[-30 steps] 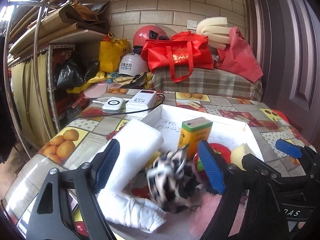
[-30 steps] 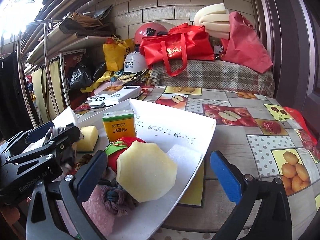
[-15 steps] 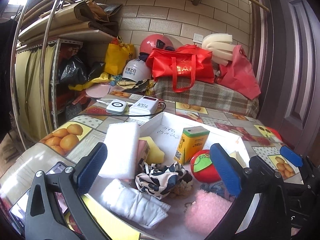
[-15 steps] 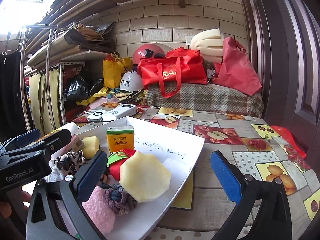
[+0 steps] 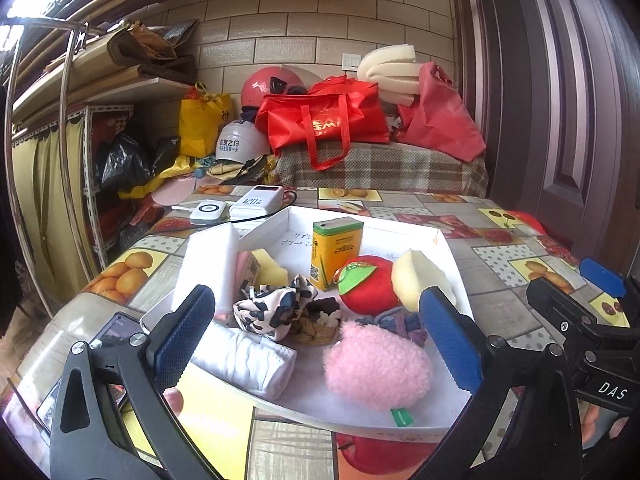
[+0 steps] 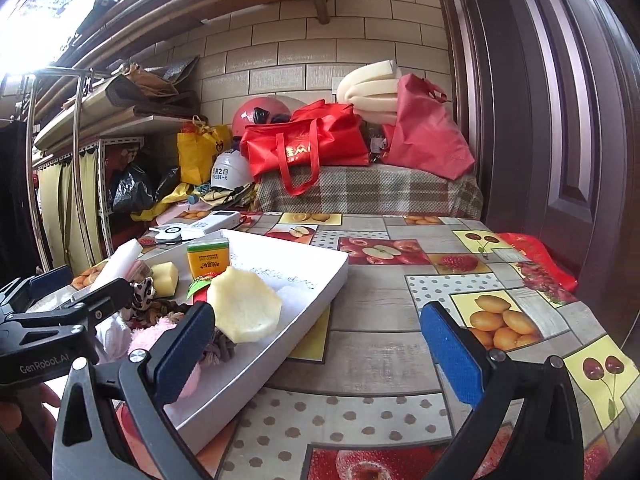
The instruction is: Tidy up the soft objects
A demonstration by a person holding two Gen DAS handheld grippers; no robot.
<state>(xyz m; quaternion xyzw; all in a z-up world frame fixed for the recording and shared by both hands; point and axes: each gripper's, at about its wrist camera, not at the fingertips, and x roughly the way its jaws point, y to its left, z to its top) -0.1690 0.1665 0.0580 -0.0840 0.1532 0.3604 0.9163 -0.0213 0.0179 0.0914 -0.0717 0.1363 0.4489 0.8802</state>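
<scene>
A white tray (image 5: 448, 256) holds soft things: a pink fluffy ball (image 5: 378, 364), a cow-print cloth (image 5: 274, 306), a folded white cloth (image 5: 244, 356), a red plush apple (image 5: 366, 290), a pale yellow sponge (image 5: 420, 280), a white foam block (image 5: 208, 264) and a yellow tin (image 5: 336, 252). My left gripper (image 5: 316, 340) is open and empty, above the tray's near edge. My right gripper (image 6: 316, 344) is open and empty, over the table right of the tray (image 6: 308, 316). The sponge (image 6: 244, 306) and the tin (image 6: 208, 258) also show in the right wrist view.
The table (image 6: 400, 304) has a fruit-print cover. Two white power banks (image 5: 256, 202) and a black cable lie behind the tray. A phone (image 5: 104, 340) lies left of it. A plaid bench with red bags (image 5: 324, 124) stands behind; a door is on the right.
My left gripper let go of the cow-print cloth, opened wide and pulled back and up. The cloth now lies in the tray. My right gripper also drew back and up a little.
</scene>
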